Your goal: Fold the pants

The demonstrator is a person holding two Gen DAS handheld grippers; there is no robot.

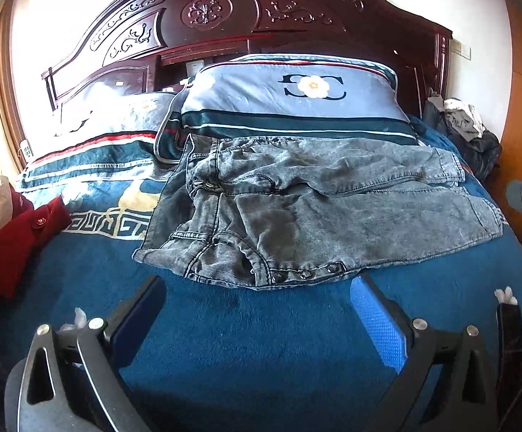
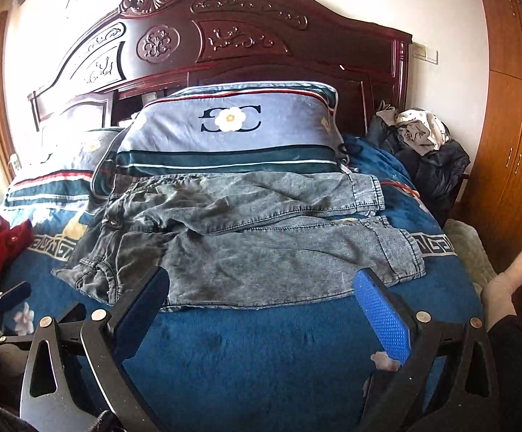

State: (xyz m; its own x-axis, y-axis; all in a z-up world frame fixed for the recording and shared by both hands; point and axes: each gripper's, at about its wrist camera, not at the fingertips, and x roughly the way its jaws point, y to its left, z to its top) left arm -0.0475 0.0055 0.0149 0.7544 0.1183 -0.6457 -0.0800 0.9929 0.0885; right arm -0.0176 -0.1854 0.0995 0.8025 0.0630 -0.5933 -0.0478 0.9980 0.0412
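The grey jeans (image 1: 315, 212) lie flat across the bed (image 1: 246, 342), waist to the left, legs one beside the other running right, just below the striped pillow (image 1: 289, 108). The left hand-held gripper (image 1: 257, 324) and the right hand-held gripper (image 2: 261, 309) both hang wide and empty just short of the near edge. The plush blue blanket could be pinched up along with the denim, I'd say, and the stiff rumpled waist may fold crooked. The pillow bears a mirrored double-C mark around a white flower; no other writing is readable.
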